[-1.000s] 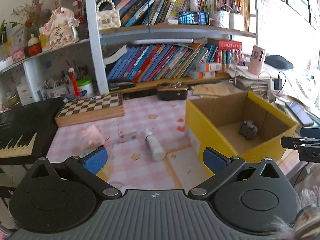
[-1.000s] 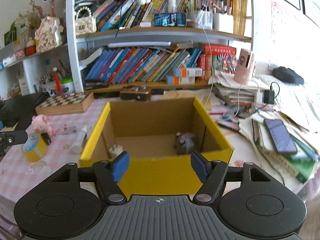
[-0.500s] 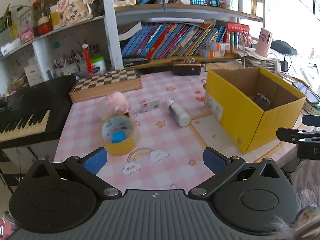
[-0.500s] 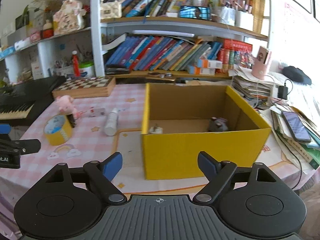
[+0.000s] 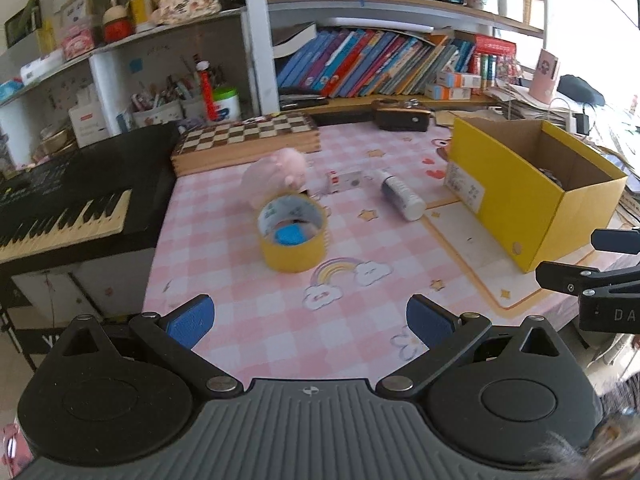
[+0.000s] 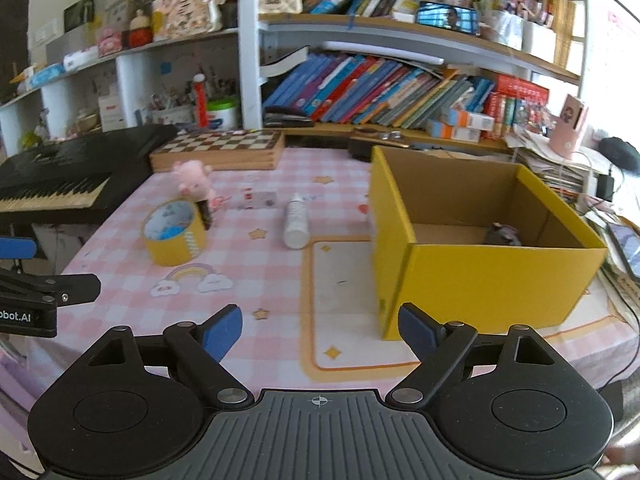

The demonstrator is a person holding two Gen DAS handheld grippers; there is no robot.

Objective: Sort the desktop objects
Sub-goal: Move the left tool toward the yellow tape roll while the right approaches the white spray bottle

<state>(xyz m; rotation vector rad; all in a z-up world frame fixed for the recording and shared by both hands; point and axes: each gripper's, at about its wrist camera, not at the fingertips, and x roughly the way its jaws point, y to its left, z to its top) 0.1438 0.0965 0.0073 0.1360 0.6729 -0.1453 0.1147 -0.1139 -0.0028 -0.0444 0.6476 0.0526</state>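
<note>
A table covered with a pink-and-white checked cloth printed with stars, clouds and a rainbow stands against white shelving crammed with leaning books, pen pots and ornaments. A black electronic keyboard sits off the table's left edge, and a wooden chessboard box lies flat along the far side, just in front of the shelves. To the right, stacked papers and cables crowd the table's far corner.

On the cloth, a wide roll of yellow tape stands on its rim with a blue item inside it; a pink plush toy sits touching its far side. A small white card packet lies flat beyond, and a white plastic bottle lies on its side between the tape and an open yellow cardboard box. The box holds a small grey object at the bottom on its right side.

The nearest strip of cloth, from the rainbow print to the front edge, is bare, as is the pale mat panel beside the box's left wall.

The left gripper hangs over that bare front strip, its blue pads spread wide with nothing between them. The right gripper sits near the box's front left corner; its jaws have just been opening and stand spread, empty.
</note>
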